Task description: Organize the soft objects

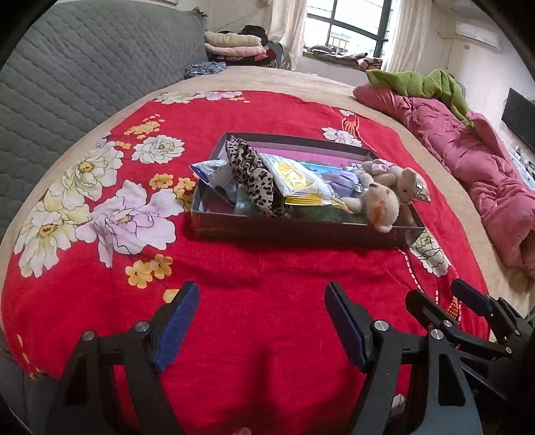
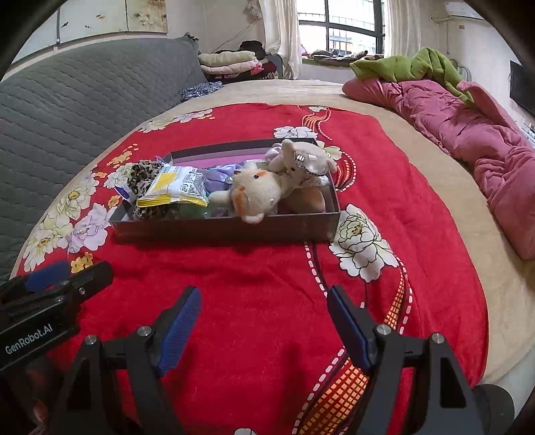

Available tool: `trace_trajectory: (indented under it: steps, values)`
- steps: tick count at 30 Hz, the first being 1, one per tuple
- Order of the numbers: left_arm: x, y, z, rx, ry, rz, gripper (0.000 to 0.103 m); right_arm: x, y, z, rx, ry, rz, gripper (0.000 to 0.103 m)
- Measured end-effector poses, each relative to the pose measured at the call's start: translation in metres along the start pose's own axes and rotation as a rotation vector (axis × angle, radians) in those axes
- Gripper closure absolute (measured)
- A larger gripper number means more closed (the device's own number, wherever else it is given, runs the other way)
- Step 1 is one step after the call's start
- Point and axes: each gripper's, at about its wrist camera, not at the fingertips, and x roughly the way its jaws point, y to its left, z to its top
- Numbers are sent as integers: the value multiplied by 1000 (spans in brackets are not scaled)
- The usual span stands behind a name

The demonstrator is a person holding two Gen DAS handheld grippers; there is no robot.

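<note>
Already the box on the bed is heaped: a bear overhangs its near wall and could tumble if nudged. Both grippers hover wide, jaws empty.

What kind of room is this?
Most likely a bedroom in a home: a wide bed under a red flowered blanket, a rumpled pink quilt along its edge, and folded bedding stacked by the curtained window.

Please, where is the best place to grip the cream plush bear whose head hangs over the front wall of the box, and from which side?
Probably grip the cream plush bear across its head, coming from the near side over the box front wall. The head overhangs that wall and is exposed, while its body lies tangled with the second plush toy. The right gripper, open, is nearer.
</note>
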Motion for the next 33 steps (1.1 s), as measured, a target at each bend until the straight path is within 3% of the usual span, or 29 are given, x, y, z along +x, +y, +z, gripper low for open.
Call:
trace_trajectory:
  steps: [33]
  values:
    - [0, 0, 1, 5, -1, 19, 25, 1, 2, 0, -14, -5, -9, 26]
